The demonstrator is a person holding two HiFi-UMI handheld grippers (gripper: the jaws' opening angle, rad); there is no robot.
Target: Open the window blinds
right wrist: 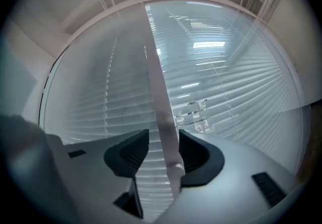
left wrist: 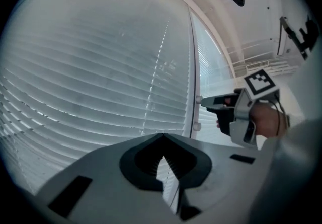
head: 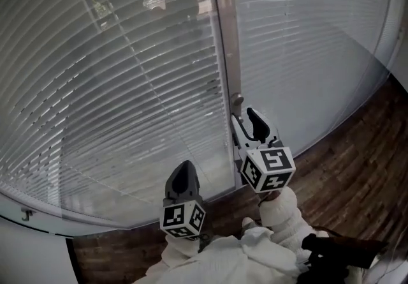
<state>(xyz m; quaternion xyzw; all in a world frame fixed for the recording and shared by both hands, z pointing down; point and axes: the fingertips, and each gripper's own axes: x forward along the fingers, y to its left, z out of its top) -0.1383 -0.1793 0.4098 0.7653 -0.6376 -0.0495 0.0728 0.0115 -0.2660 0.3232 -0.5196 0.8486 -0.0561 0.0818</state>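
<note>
Head view gives me the window blinds hanging upright on both sides of the centre post, which I take as my landmark. Each slat lies level with its long axis running sideways, square to the post, and the stack fills the panes left and right of it. The slats are thin and pale grey-white, tilted almost flat against each other. Left of the post, near its top, some blurred outdoor shapes show through. A thin lift cord crosses the slats left of the post, running top to bottom. My right gripper points level at the post just below a small round knob. In the right gripper view its jaws stand wide apart with the post between them. The left pad is clear of the post and the right pad is close beside it, though I cannot tell whether it touches. My left gripper sits lower and left of the post, aimed at the slats, its tips together with nothing between them. The only print I can make out is the black-and-white square patterns on each cube. Wooden floor shows right of the post's foot.
</note>
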